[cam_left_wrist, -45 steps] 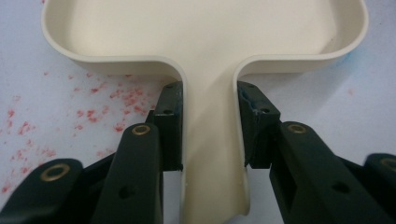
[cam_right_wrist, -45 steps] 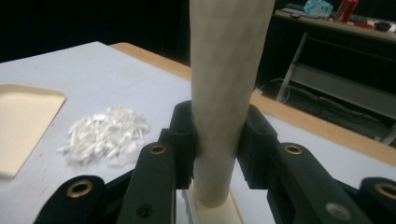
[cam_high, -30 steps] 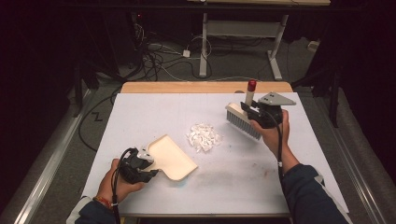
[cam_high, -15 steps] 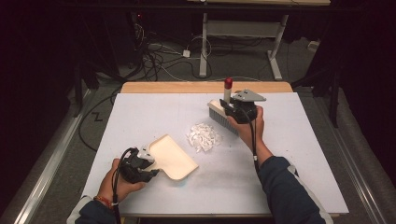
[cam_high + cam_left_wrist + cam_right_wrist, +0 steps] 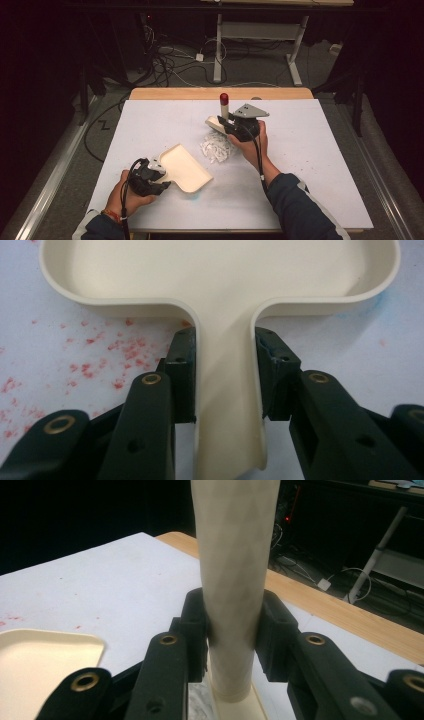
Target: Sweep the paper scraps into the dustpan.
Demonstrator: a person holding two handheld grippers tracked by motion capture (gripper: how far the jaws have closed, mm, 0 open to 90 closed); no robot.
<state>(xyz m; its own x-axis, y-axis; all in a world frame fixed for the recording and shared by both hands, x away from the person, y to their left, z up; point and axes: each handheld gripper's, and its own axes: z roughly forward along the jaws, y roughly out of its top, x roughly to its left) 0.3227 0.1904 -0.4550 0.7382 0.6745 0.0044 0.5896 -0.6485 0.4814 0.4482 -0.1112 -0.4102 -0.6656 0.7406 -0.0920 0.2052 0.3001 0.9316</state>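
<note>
I am clamping my left gripper (image 5: 150,176) on the stem of the cream dustpan (image 5: 184,168), which is lying flat on the white table (image 5: 320,165) with its open mouth facing the paper scraps (image 5: 216,146). If I am letting that lip lift even slightly, scraps are likely going to slide under it instead of in. The pile is sitting just beyond the pan's far corner, loose and light, so a fast stroke risks scattering it across the table. My right gripper (image 5: 235,126) is squeezing the cream handle of the brush (image 5: 221,115), red-capped and standing upright, its head sitting just behind the pile. If I am sweeping off-line, pieces could be missing the pan altogether. The pan looks smooth, shallow and empty.
</note>
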